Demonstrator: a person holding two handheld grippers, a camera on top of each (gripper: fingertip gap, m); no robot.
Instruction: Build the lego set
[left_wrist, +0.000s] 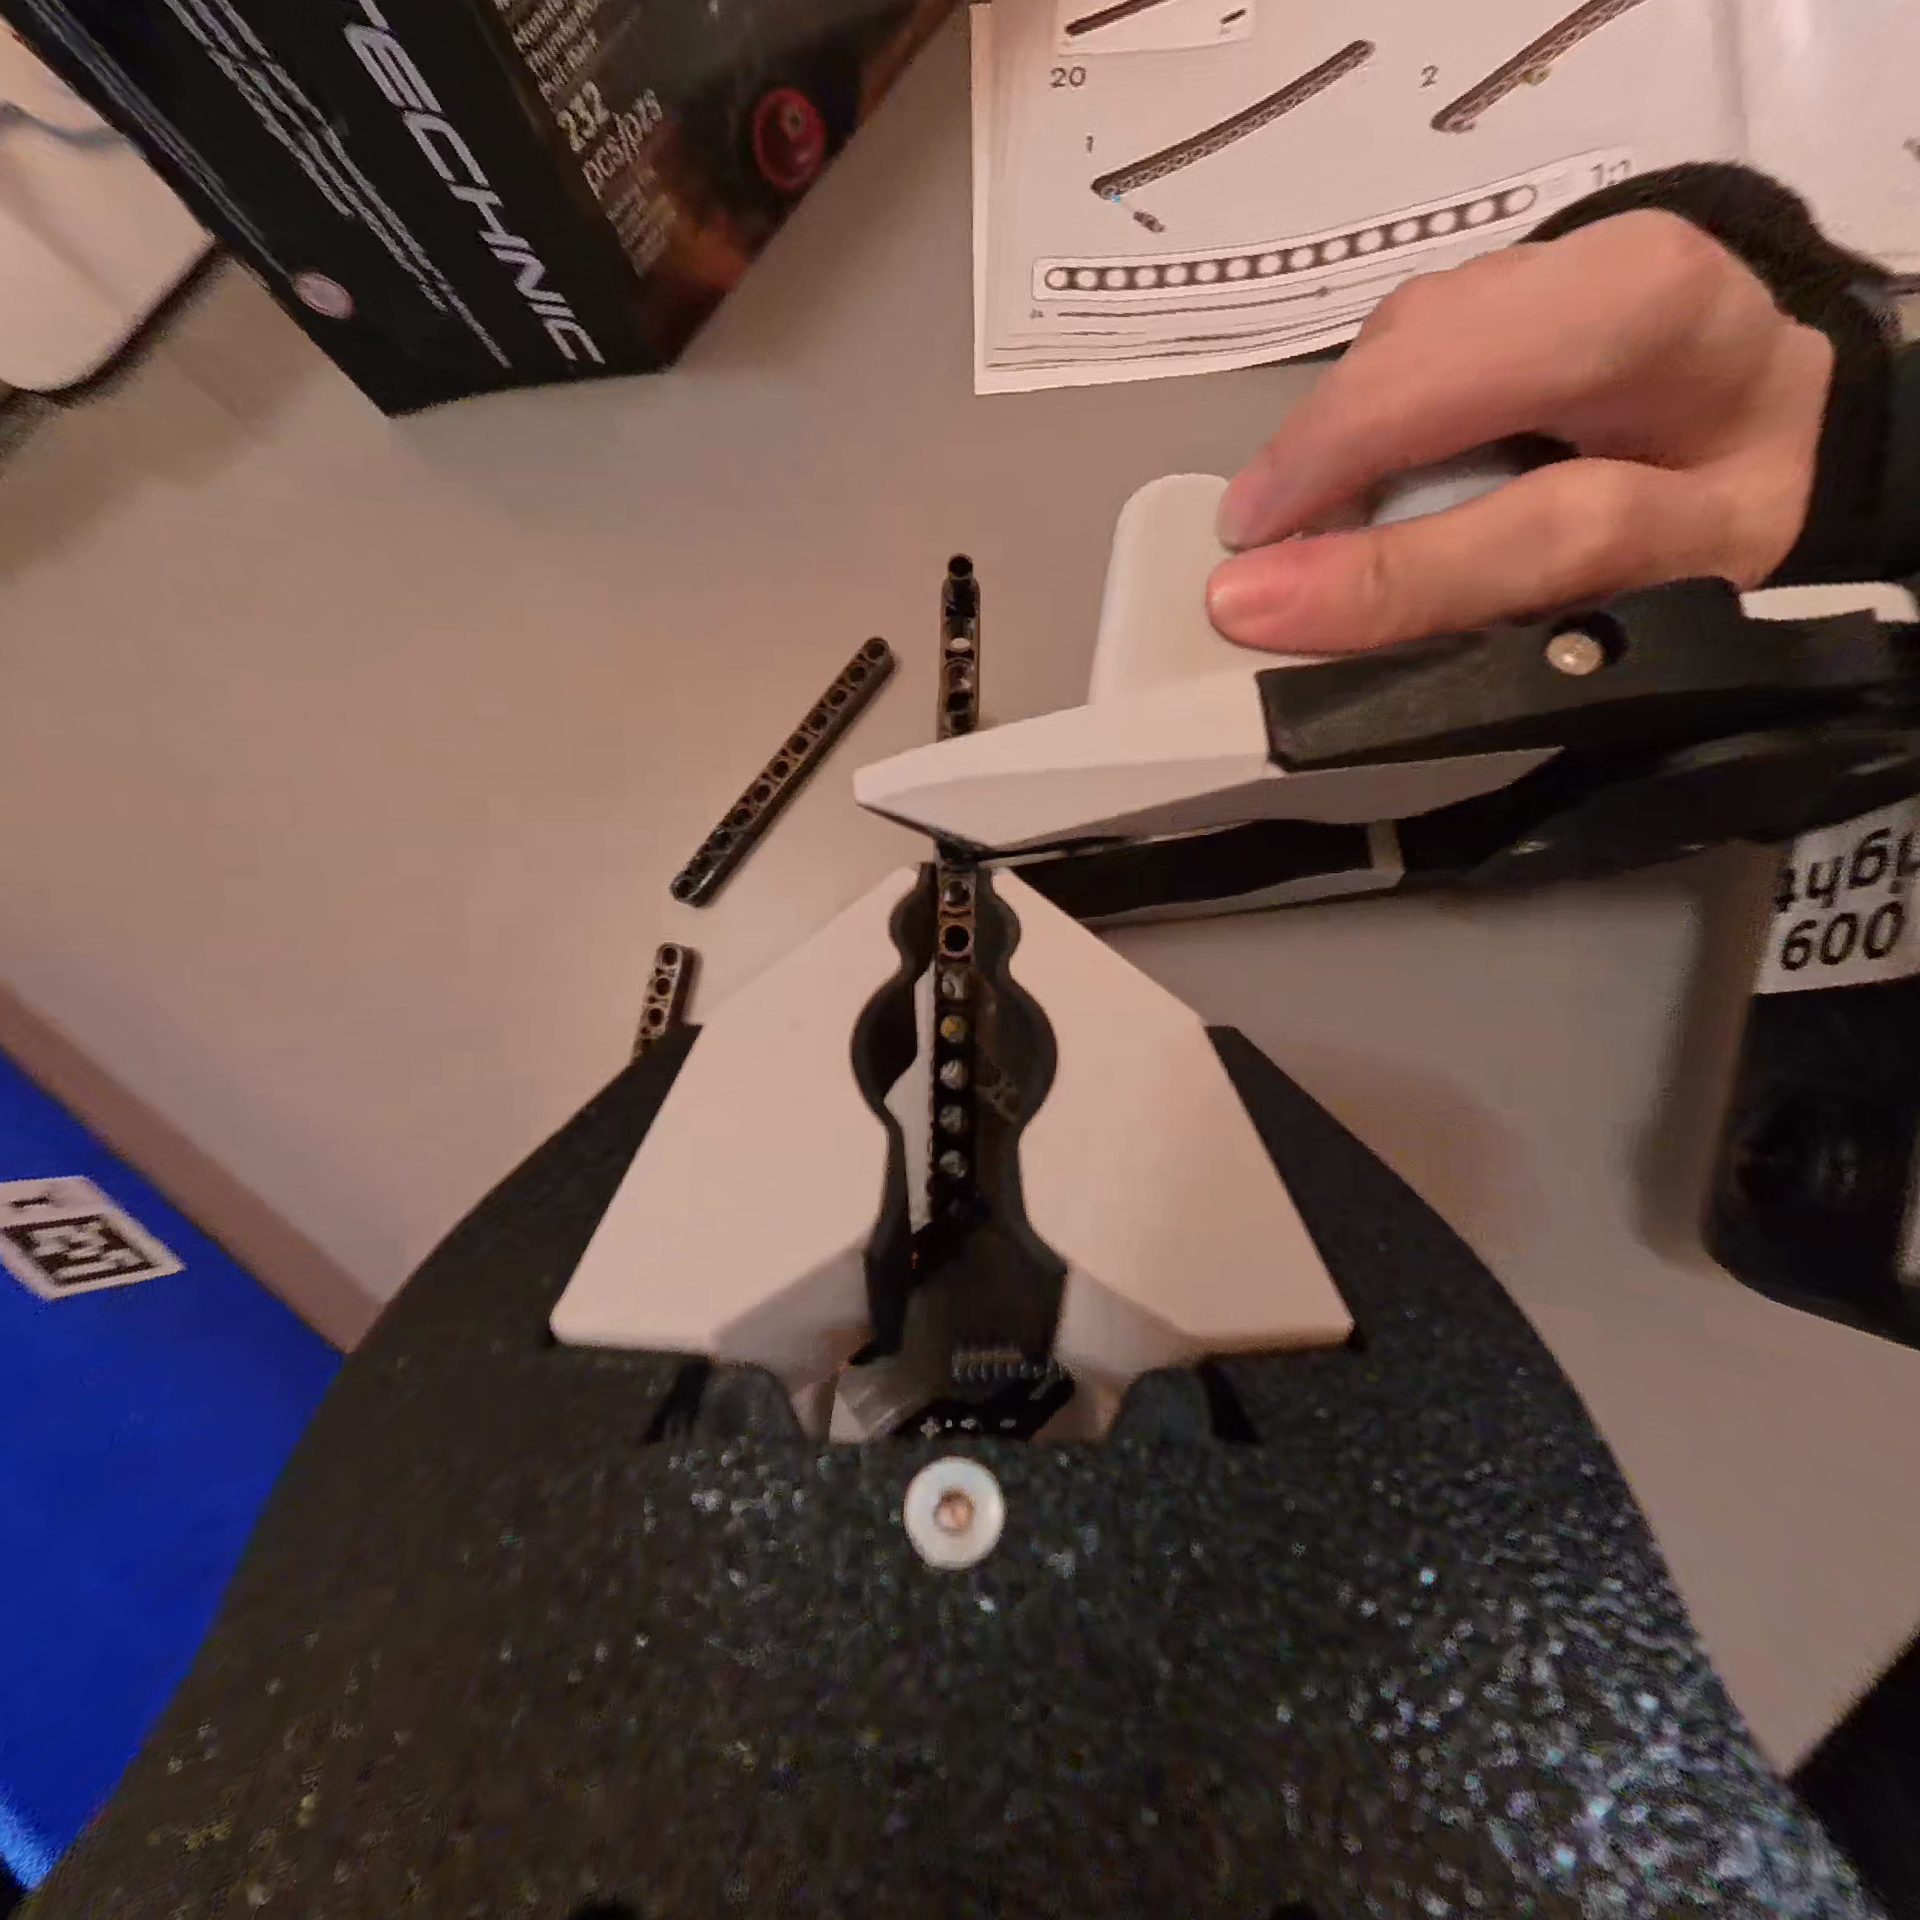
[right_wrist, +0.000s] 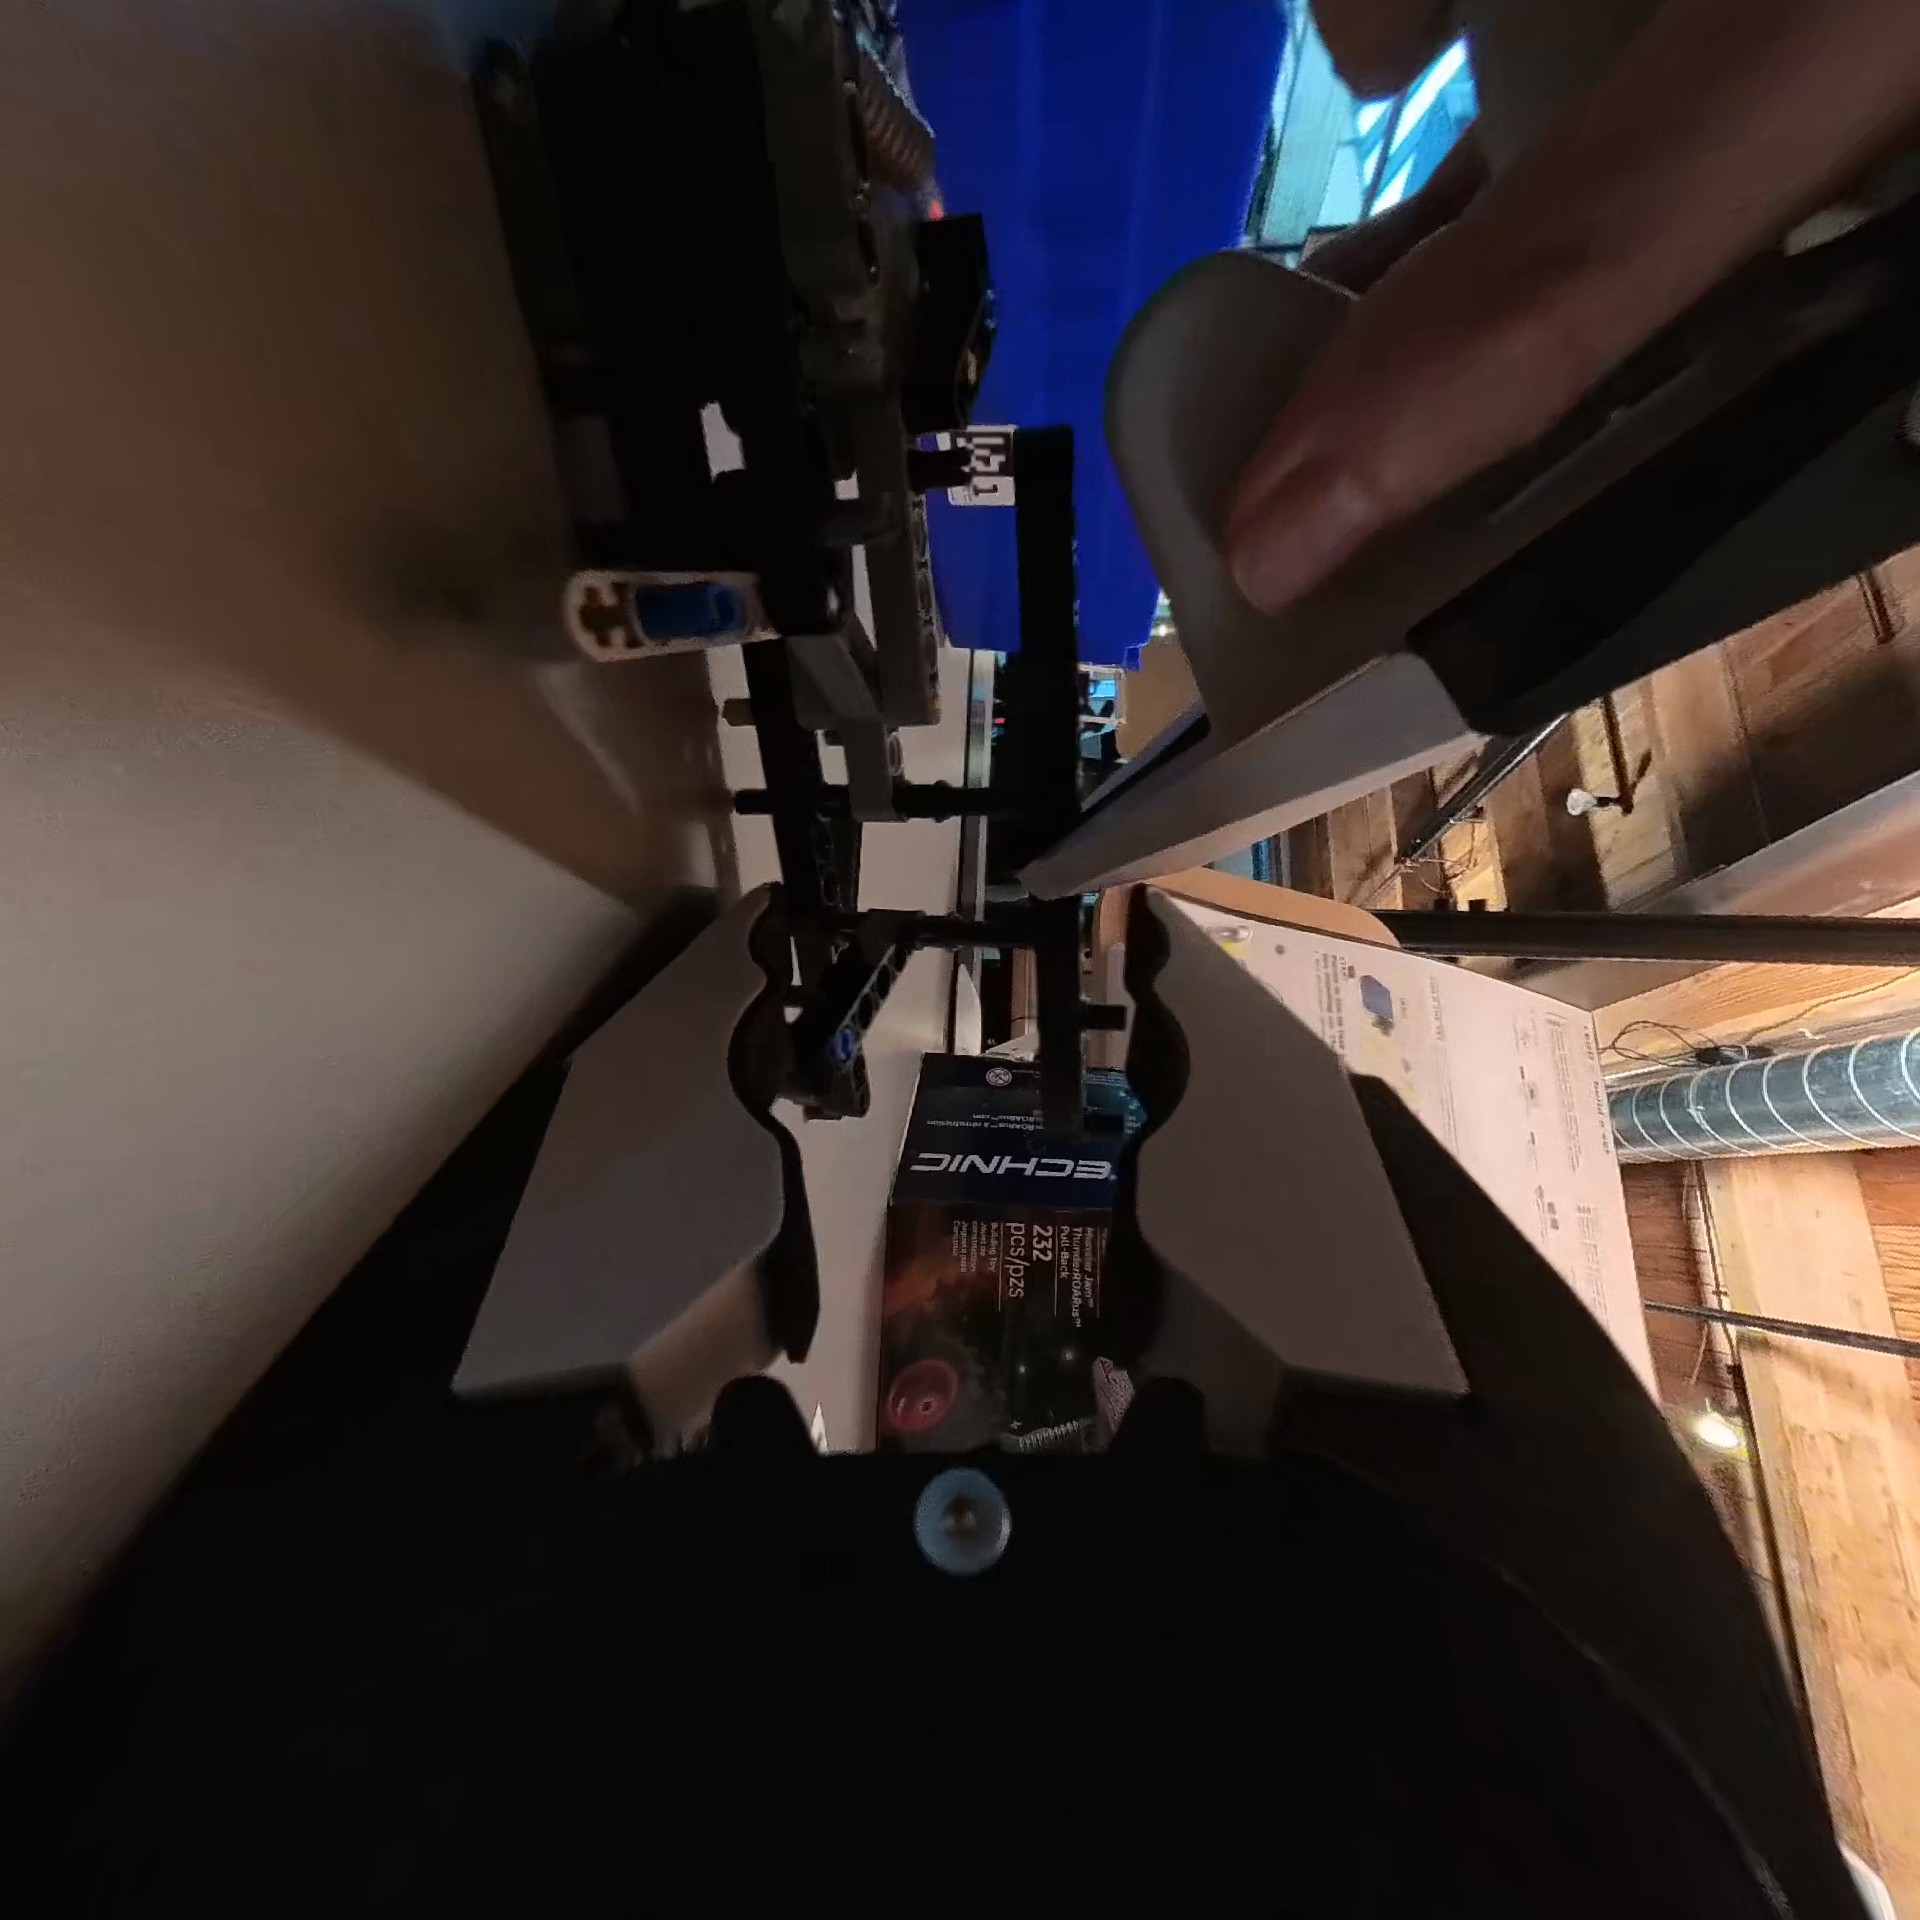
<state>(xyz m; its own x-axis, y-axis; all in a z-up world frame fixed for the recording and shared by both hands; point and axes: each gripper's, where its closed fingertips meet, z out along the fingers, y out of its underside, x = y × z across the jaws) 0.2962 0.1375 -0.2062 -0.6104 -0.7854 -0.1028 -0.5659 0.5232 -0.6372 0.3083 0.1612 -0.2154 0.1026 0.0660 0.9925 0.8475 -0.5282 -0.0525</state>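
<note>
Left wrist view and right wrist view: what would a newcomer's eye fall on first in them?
In the left wrist view, the left claw at centre is shut on a long black holed beam, while the right claw comes in from the right, held by a hand. A loose black beam lies on the grey table, left of centre. In the tilted right wrist view, a dark part-built model fills the upper left.

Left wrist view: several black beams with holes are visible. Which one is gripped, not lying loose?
The beam between the left gripper's white fingers; the long beam and short beam lie loose on the table.
</note>
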